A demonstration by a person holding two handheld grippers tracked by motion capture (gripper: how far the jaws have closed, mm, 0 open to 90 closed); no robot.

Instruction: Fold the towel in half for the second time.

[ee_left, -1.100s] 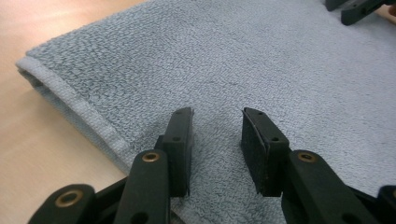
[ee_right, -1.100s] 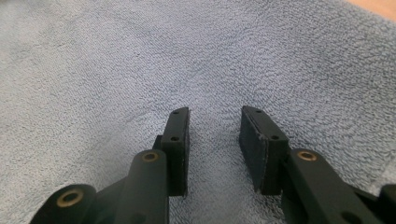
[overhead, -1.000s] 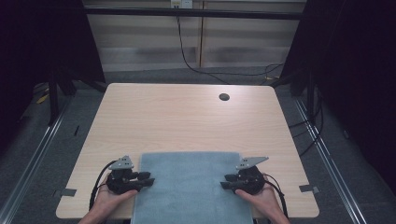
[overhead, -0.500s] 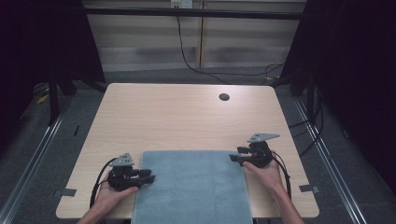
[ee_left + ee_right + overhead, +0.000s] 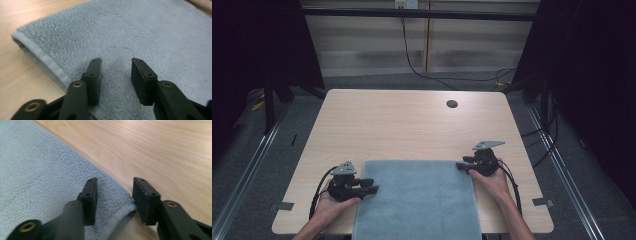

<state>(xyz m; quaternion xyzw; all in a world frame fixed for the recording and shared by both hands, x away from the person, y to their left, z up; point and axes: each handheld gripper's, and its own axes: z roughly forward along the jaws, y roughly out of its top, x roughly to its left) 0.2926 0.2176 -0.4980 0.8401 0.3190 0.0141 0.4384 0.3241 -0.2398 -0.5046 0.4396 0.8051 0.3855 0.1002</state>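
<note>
A grey-blue towel (image 5: 417, 200) is lying flat at the near edge of the light wooden table (image 5: 402, 125), at about 6 o'clock on the tabletop, with its near end hanging over the edge toward the person. At 8 o'clock, the left hand (image 5: 329, 207) is holding the left gripper (image 5: 371, 189) low over the towel's left border, pointing toward 3 o'clock; its jaws have just been opening and are now standing partly apart above the pile, with the hemmed edge (image 5: 42, 62) of the towel just to their left in the left gripper view and no cloth pinched between them. Farther up, at 4 o'clock, the right hand (image 5: 492, 180) is resting on the table beside the towel's far right corner (image 5: 125, 207), and the right gripper (image 5: 460, 165) is pointing toward 9 o'clock at that corner. Its jaws have just been closing and are standing partly apart, straddling the corner in the right gripper view: one jaw is sitting over the cloth, the other over bare wood, and the pads are not pressing on the fabric. At the far end of the table, near 1 o'clock, a round dark cable hole (image 5: 452, 104) is showing in the wood.
</note>
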